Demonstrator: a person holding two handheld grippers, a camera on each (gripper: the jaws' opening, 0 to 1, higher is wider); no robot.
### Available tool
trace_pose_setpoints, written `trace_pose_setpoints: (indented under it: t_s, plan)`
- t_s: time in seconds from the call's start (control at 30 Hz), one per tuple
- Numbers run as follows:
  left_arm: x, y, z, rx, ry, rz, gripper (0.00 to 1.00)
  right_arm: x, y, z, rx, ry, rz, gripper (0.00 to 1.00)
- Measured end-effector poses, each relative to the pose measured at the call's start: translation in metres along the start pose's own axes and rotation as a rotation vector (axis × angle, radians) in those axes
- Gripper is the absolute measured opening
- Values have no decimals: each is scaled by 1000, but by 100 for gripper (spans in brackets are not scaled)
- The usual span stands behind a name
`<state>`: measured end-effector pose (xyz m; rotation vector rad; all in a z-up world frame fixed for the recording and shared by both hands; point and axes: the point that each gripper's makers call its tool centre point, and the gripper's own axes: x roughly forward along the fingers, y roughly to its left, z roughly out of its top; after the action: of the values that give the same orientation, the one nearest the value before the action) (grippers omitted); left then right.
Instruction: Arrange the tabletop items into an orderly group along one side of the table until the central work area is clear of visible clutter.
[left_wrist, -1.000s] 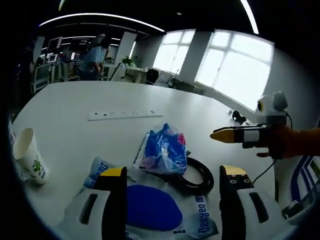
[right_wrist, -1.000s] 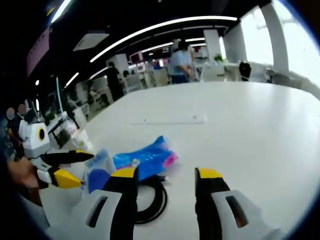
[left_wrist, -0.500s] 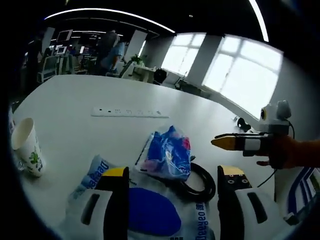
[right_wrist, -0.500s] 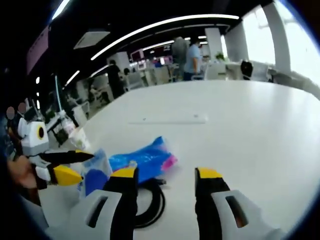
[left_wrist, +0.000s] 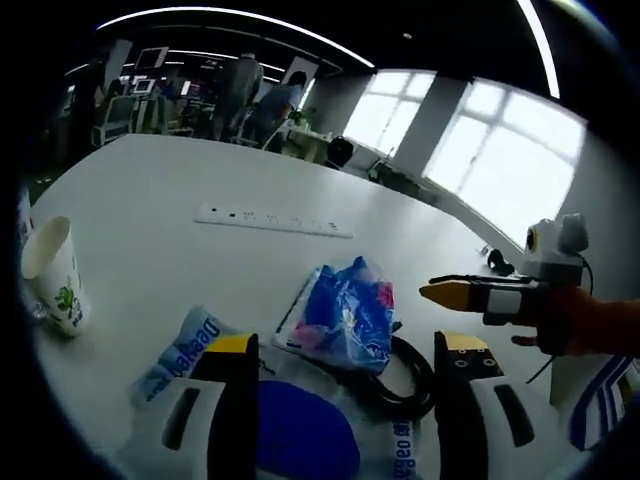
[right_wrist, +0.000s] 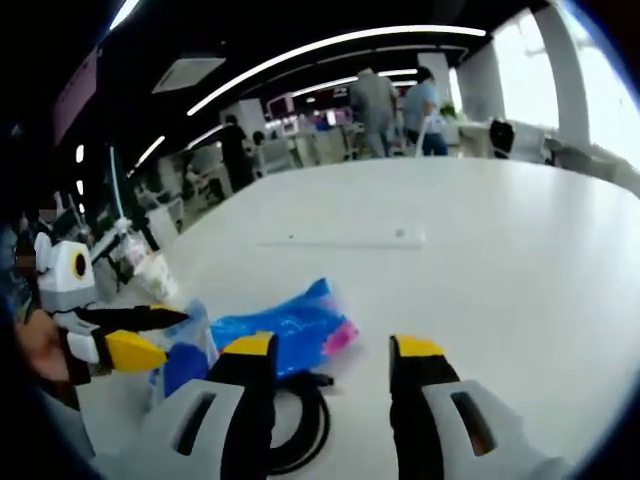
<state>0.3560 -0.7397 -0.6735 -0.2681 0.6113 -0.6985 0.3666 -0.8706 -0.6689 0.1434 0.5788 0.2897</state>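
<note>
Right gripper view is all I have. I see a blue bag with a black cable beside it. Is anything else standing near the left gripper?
Observer: Yes. In the left gripper view a paper cup stands upright, well off to the side of the bag.
Operator: And the blue-and-white pack?
Observer: The pack lies flat below the left gripper's open jaws, with its blue oval facing up and blue lettering along its edge.
Operator: What shape is the cable?
Observer: The cable is coiled into a ring, with part of it tucked under the bag.
</note>
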Motion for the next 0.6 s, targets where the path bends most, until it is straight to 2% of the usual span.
trace_pose_setpoints:
  t_s: [0.6]
  plan:
    - [9,-2,-4,-30,7,9,60,22,1,7,-17,10,26,40]
